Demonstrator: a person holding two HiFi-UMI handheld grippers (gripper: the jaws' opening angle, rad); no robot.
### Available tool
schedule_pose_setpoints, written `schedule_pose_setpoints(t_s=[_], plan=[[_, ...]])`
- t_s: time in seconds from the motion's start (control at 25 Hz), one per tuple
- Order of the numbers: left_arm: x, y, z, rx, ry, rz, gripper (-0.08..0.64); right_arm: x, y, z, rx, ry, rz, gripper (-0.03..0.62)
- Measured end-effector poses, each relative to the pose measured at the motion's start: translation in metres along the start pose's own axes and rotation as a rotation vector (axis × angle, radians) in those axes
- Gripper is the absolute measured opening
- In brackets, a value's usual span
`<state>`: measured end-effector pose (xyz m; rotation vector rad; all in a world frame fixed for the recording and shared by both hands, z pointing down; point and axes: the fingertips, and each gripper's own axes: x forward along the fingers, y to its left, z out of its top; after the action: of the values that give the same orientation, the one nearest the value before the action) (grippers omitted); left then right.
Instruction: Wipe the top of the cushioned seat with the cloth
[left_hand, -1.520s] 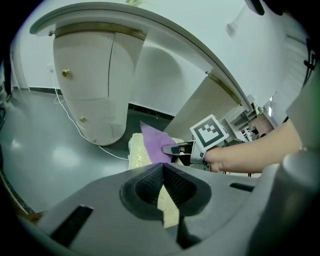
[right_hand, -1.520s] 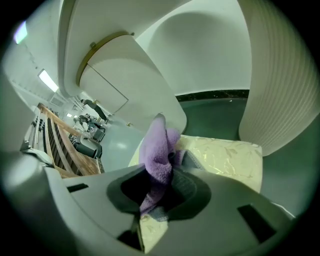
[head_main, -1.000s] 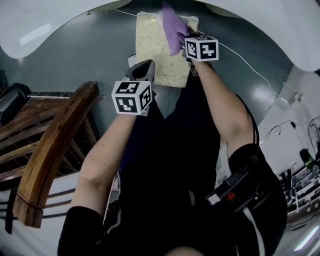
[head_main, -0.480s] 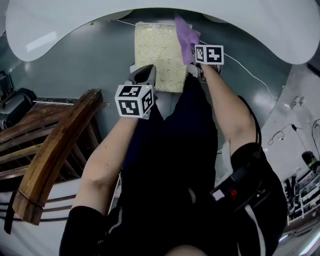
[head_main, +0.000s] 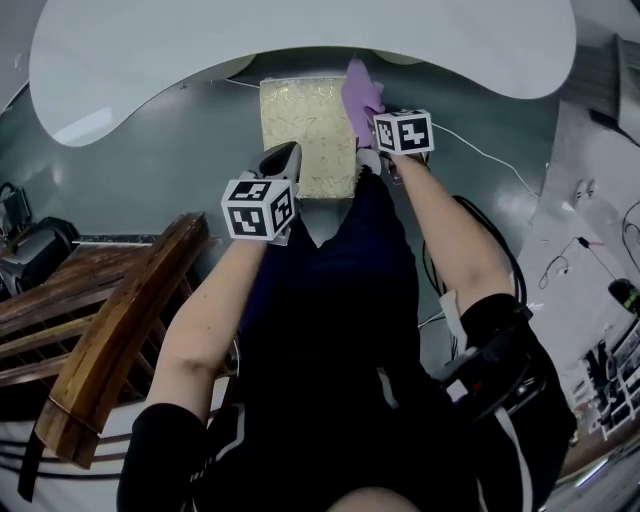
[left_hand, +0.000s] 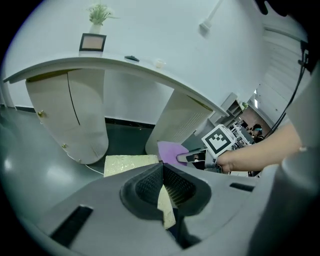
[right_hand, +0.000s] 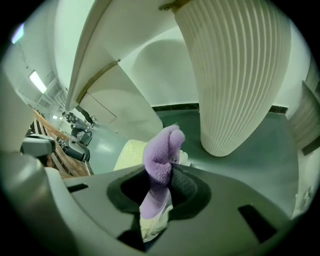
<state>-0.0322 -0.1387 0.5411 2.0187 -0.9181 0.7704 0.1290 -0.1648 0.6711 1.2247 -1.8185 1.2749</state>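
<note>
The cushioned seat (head_main: 305, 135) is a pale yellow patterned square pad on the dark floor, just under the white desk's edge. My right gripper (head_main: 375, 140) is shut on the purple cloth (head_main: 361, 95), which sticks up out of its jaws over the seat's right edge. The right gripper view shows the cloth (right_hand: 161, 155) pinched in my right gripper (right_hand: 162, 175), with the seat (right_hand: 131, 154) behind it. My left gripper (head_main: 283, 155) hovers over the seat's near left corner. In its own view the left gripper (left_hand: 162, 170) has its jaws shut on nothing, and the seat (left_hand: 127, 164) and cloth (left_hand: 171, 150) lie ahead.
A curved white desk (head_main: 300, 40) arches over the seat's far side, on a ribbed white pedestal (right_hand: 235, 75). A wooden bench (head_main: 110, 310) stands at the left. A thin white cable (head_main: 480, 150) runs over the grey floor at the right.
The right gripper has carried the cloth from the seat's middle toward its right edge. The left gripper has stayed near the seat's near left corner. The head view has shifted.
</note>
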Motion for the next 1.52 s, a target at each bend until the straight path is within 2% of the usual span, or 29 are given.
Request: schedule_pose_setpoints(t_s=[0.16, 0.52, 0.64, 0.88, 1.16, 1.32, 1.52], plan=[[-0.015, 0.001, 0.017, 0.04, -0.028, -0.012, 0.003, -0.028, 0.022, 0.014, -0.033, -0.055, 0.014, 0.095], [-0.064, 0.005, 0.051, 0.09, -0.095, -0.057, 0.003, -0.108, 0.066, 0.044, -0.029, -0.187, -0.01, 0.097], [-0.082, 0.002, 0.072, 0.102, -0.127, -0.077, 0.003, -0.138, 0.079, 0.06, -0.019, -0.24, -0.024, 0.097], [-0.118, 0.004, 0.123, 0.164, -0.24, -0.137, 0.003, -0.188, 0.117, 0.101, -0.047, -0.366, -0.044, 0.098], [-0.175, 0.008, 0.176, 0.208, -0.367, -0.127, 0.003, -0.253, 0.161, 0.147, -0.145, -0.498, -0.04, 0.098], [-0.208, -0.005, 0.204, 0.242, -0.438, -0.132, 0.003, -0.295, 0.175, 0.172, -0.183, -0.564, -0.069, 0.1], [-0.261, -0.022, 0.231, 0.294, -0.559, -0.136, 0.003, -0.345, 0.204, 0.199, -0.239, -0.671, -0.038, 0.1]])
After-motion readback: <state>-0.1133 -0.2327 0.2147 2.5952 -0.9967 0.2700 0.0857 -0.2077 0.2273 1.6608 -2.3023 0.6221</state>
